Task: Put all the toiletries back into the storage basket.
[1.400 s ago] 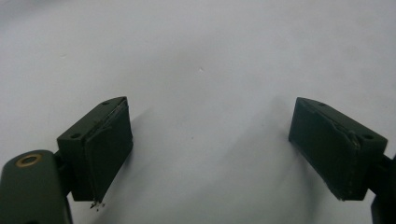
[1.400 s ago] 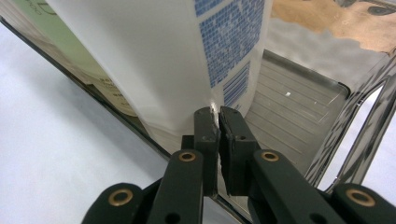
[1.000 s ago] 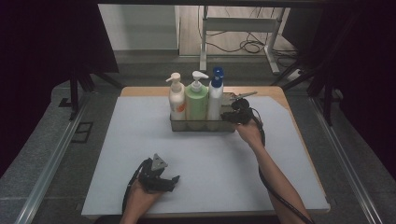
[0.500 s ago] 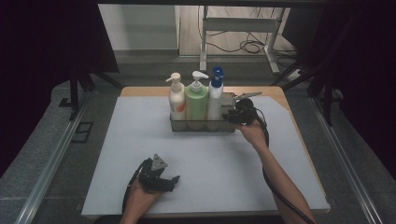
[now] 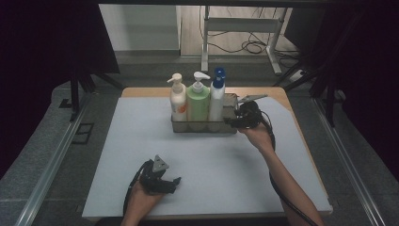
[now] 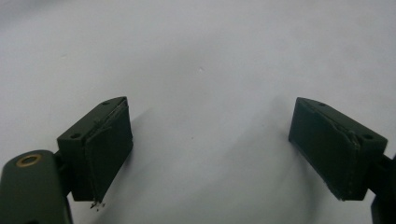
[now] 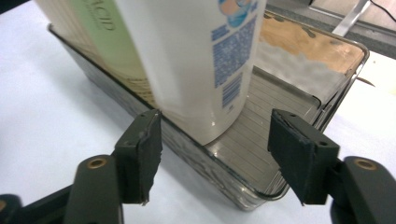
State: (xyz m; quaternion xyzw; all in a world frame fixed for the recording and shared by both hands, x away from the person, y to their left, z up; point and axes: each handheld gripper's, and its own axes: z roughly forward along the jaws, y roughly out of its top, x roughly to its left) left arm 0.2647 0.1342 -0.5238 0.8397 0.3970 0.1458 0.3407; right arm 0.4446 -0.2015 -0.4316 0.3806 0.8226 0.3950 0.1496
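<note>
A clear tray (image 5: 203,126) at the table's far middle holds three upright bottles: a cream pump bottle (image 5: 178,101), a green pump bottle (image 5: 197,101) and a white bottle with a blue cap (image 5: 217,96). My right gripper (image 5: 233,120) is at the tray's right end, pointing left. In the right gripper view its jaws (image 7: 215,120) have just been opening. They straddle the tray's wall (image 7: 187,144) and the white bottle's base (image 7: 196,70), and the pads press on nothing. My left gripper (image 5: 175,182) rests near the front edge, open over bare white table (image 6: 210,126).
The tray's right end (image 7: 299,70) is free of bottles. The white mat (image 5: 141,155) covers most of the wooden table. Metal rails run along both sides, and a desk frame with cables (image 5: 244,44) stands on the floor beyond.
My right hand has drawn back a little to the right from the white bottle. The left hand has kept still.
</note>
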